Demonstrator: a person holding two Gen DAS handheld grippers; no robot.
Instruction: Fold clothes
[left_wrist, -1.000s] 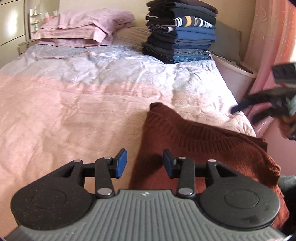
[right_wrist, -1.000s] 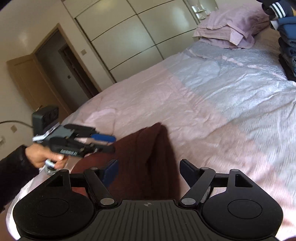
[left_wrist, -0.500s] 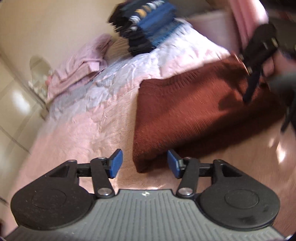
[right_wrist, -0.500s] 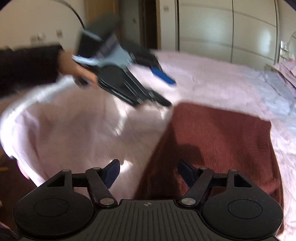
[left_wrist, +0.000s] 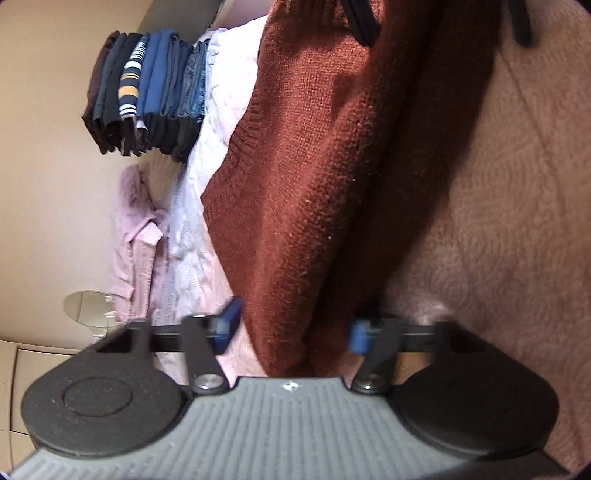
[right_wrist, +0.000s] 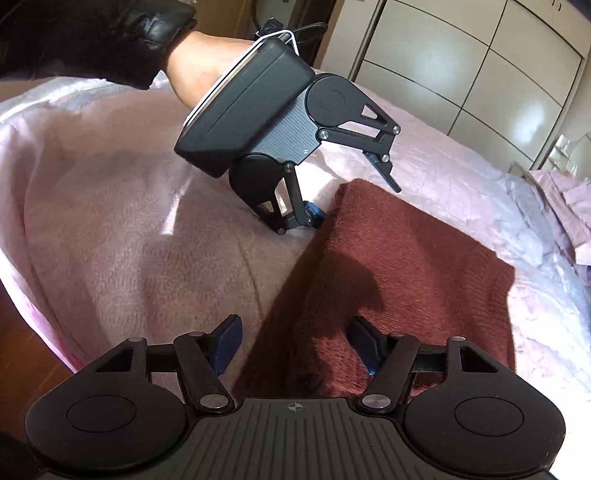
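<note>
You are bringing both grippers down to the sweater's (right_wrist: 406, 258) near edge on the bed (right_wrist: 129, 240); left gripper (left_wrist: 291, 328) and right gripper (right_wrist: 295, 343) are closing around it, pads not yet pinching — lifting for another fold seems next.

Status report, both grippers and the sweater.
Left gripper closing around sweater corner, no grip yet. Right gripper closing over near edge, fingers apart. Nothing in the way.

Your left tongs (right_wrist: 354, 201) angle downward, rolled onto their side, one finger above the other, jaws closing. Your left hand (right_wrist: 195, 74) grips their housing at eleven o'clock, black sleeve (right_wrist: 92, 37) behind. Your right tongs (right_wrist: 295, 343) point downward, jaws closing.
</note>
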